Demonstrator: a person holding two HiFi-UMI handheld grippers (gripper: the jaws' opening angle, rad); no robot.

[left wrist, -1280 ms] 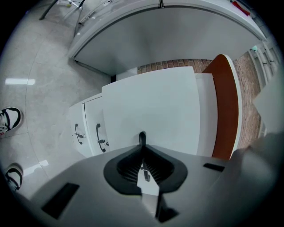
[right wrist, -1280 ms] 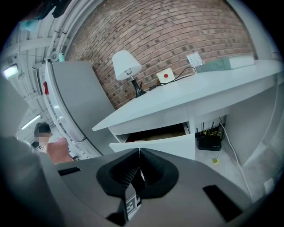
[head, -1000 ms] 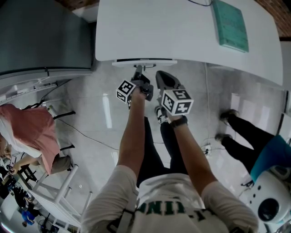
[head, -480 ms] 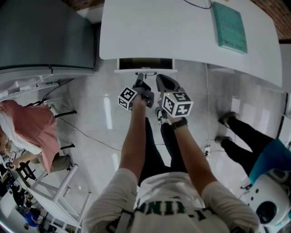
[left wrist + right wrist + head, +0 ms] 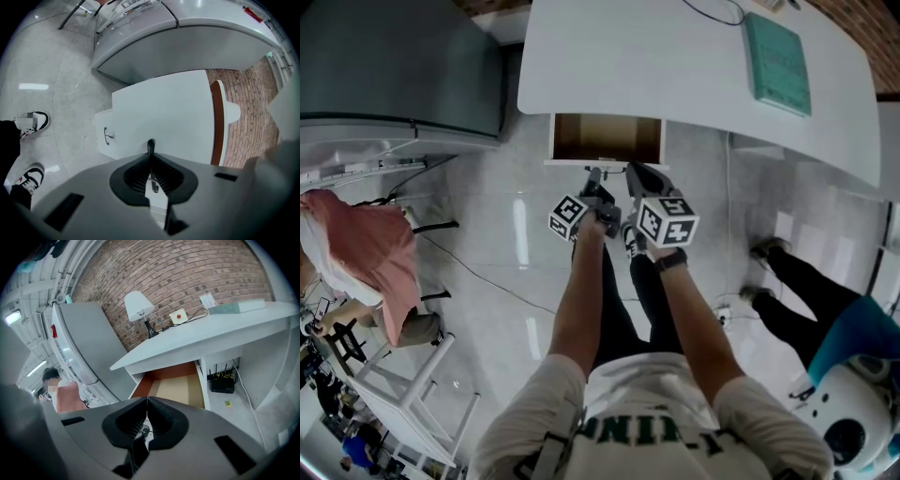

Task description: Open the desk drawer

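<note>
Head view showed the drawer [image 5: 607,138] already pulled well out from under the near edge of the white desk [image 5: 675,56], its bare wooden floor exposed and its white front facing the person. The left gripper [image 5: 594,174] sat at the middle of that front. In the left gripper view its jaws were pinched on the thin dark handle [image 5: 150,146], which stuck up just past the tips. The right gripper [image 5: 637,172] hung just to the right of the left one, near the drawer front. The right gripper view showed its jaws pressed together with nothing of the drawer between them.

Judged from this, the opening was largely done. What remained was perhaps a little more pull to the end of the drawer's travel, then letting go of the handle.

A second earlier only a thin dark slot had shown under the desk edge. Half a second earlier a narrow strip of the interior was visible, and by this moment the gap had grown much deeper. Both grippers had come nearer to the person with the drawer front, the left one keeping its pinch.
</note>
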